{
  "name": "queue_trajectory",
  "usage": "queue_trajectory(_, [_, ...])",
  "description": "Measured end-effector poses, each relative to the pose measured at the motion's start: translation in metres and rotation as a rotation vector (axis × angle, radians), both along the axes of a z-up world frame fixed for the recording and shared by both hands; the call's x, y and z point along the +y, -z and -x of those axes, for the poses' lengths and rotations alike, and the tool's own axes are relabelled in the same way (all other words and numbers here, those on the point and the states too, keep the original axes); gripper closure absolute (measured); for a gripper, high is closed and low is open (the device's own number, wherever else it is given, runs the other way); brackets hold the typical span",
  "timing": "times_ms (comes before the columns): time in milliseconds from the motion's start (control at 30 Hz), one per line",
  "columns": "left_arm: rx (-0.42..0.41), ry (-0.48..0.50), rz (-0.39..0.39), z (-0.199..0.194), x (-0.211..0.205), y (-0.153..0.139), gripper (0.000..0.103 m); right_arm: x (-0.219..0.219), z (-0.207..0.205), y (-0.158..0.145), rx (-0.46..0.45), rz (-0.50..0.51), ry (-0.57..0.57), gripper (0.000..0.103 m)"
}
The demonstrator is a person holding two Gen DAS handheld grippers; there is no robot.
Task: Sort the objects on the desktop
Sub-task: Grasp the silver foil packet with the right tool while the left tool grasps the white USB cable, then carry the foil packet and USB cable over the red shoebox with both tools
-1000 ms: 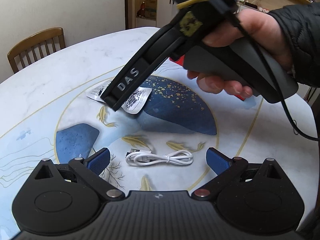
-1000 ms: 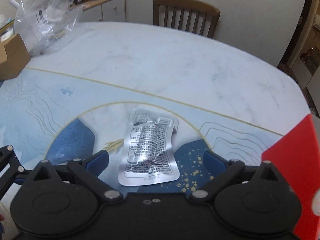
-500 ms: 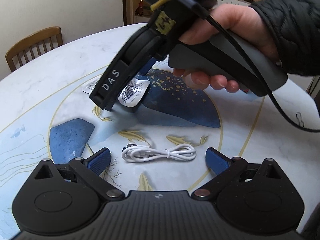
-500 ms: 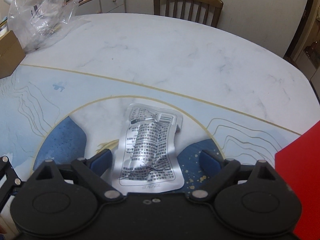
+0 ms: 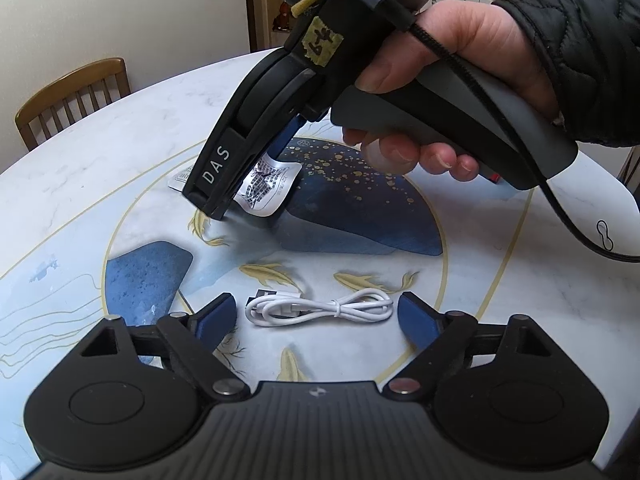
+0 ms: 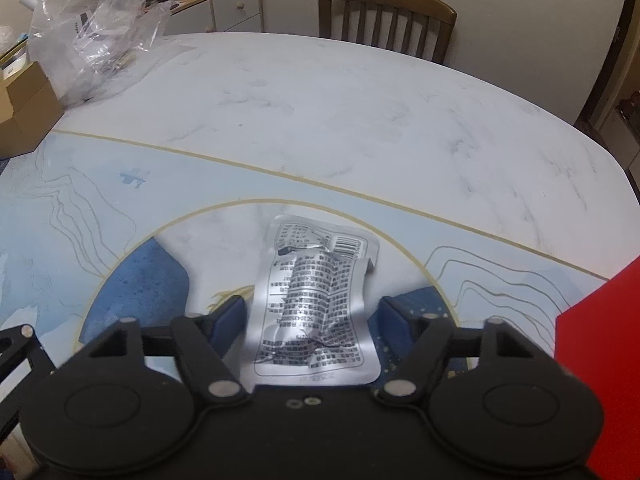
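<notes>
Two grippers are working over the counter (image 6: pixel 320 92). Nearest, the left gripper (image 5: pixel 314 316) is hovering with jaws apart around one coiled white cable (image 5: pixel 320 310), light and floppy, best taken at its tied middle. Beyond, the right gripper (image 6: pixel 314 322) is straddling one silver foil sachet (image 6: pixel 316 308) lying flat on the counter, jaws apart on either side, not yet clamped. Thin, crinkly and slippery, it is probably easiest pinched along an edge. Farther off, one clear plastic bag (image 6: pixel 96 36) is sitting.
</notes>
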State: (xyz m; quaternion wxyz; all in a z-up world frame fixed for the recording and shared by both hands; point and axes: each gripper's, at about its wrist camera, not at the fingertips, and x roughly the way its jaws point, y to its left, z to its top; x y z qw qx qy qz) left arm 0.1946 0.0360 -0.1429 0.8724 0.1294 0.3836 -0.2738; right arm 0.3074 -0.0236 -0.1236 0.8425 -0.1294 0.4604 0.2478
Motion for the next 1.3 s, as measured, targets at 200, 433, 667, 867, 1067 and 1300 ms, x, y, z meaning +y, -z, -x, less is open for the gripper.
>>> queue_trajectory(200, [0.004, -0.001, -0.002, 0.000, -0.002, -0.003, 0.026, 0.001, 0.009, -0.004, -0.008, 0.025, -0.012, 0.043])
queue_trajectory(433, [0.013, -0.019, -0.002, 0.000, -0.004, -0.005, 0.027, -0.018, 0.026, -0.018, 0.014, -0.003, 0.014, 0.048])
queue_trajectory(667, [0.077, -0.093, 0.069, -0.001, 0.002, -0.011, 0.027, -0.048, 0.045, -0.033, 0.058, -0.077, 0.070, 0.049])
queue_trajectory(867, [0.069, -0.142, 0.105, 0.008, 0.006, -0.028, 0.027, -0.069, 0.070, -0.055, 0.034, -0.106, 0.079, 0.049])
queue_trajectory(1067, [0.038, -0.170, 0.143, 0.016, 0.001, -0.058, 0.027, -0.090, 0.094, -0.083, -0.011, -0.124, 0.067, 0.049])
queue_trajectory(1300, [-0.006, -0.182, 0.175, 0.025, -0.008, -0.092, 0.027, -0.118, 0.118, -0.114, -0.067, -0.148, 0.071, 0.049])
